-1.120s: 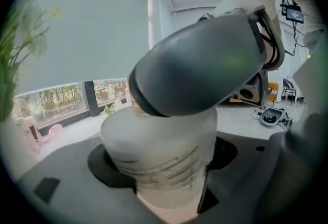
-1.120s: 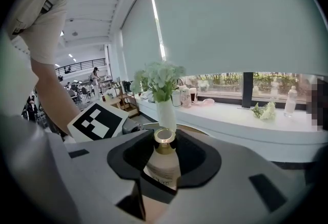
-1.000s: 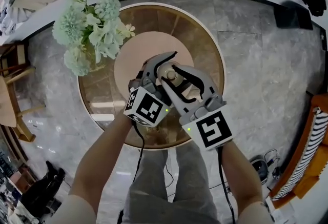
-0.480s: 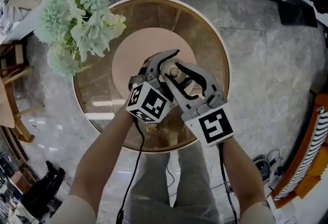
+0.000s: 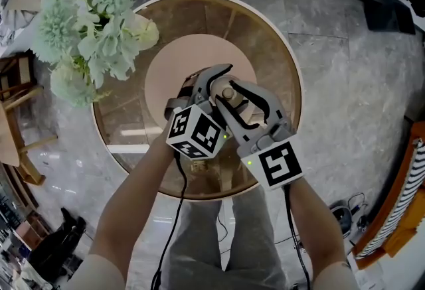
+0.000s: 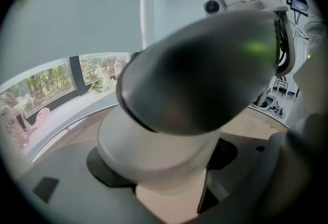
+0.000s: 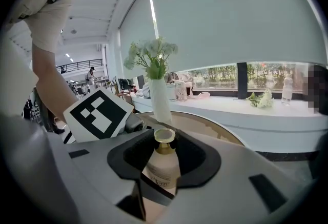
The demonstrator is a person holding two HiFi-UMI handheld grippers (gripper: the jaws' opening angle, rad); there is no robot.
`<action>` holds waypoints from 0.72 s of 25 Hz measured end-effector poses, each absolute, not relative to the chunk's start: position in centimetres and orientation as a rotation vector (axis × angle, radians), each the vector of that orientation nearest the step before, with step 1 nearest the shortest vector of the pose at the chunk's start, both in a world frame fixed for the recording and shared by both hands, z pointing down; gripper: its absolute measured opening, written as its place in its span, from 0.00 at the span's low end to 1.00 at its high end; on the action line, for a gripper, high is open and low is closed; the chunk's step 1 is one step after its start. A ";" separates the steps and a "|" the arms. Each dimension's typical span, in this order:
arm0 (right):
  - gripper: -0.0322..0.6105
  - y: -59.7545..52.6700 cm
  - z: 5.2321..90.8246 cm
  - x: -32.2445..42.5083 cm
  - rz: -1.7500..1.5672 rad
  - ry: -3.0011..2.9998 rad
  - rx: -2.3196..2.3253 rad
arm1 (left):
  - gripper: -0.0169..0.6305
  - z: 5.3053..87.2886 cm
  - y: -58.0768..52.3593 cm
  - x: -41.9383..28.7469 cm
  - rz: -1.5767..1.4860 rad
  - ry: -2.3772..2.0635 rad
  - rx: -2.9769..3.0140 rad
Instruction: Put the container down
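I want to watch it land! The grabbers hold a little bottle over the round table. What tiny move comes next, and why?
Probably lower it straight down, slowly. The container is clamped in the right gripper, apparently just above the round table, with bare tabletop below it, so a gentle descent should set it standing.

Pale container [image 6: 154,151] clamped between jaws, window [image 6: 51,82] behind

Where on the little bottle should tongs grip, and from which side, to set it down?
Grip the bottle by its straight body, below the narrow gold cap, coming from the side: it stands upright, and the right tongs straddle it.
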State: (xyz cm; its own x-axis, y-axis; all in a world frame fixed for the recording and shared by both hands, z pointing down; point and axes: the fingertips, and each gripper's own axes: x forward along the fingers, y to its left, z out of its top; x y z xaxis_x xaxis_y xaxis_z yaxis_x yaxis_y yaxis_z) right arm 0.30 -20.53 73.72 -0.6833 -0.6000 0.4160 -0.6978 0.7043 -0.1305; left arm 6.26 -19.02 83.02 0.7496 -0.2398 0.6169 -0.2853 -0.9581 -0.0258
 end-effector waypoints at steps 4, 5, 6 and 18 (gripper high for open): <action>0.25 -20.4 74.2 0.6 0.366 -2.553 0.994 | 0.59 83.6 -18.9 6.2 1.063 -0.417 2.833; 0.25 -20.3 74.4 0.6 0.356 -2.546 0.988 | 0.59 83.6 -18.9 6.2 1.080 -0.411 2.817; 0.25 -20.3 74.5 0.6 0.347 -2.540 0.983 | 0.59 83.7 -18.9 6.1 1.099 -0.405 2.803; 0.25 -19.8 75.2 0.1 0.265 -2.537 0.983 | 0.59 83.3 -18.8 5.2 1.197 -0.372 2.779</action>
State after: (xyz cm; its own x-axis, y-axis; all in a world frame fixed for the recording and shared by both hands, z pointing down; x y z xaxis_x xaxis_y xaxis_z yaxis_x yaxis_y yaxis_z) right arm 0.11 -19.84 75.21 -0.6701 -0.6018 0.4346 -0.6786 0.7339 -0.0301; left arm 5.16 -18.79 83.28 0.6628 -0.1855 0.7255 -0.2582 -0.9660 -0.0111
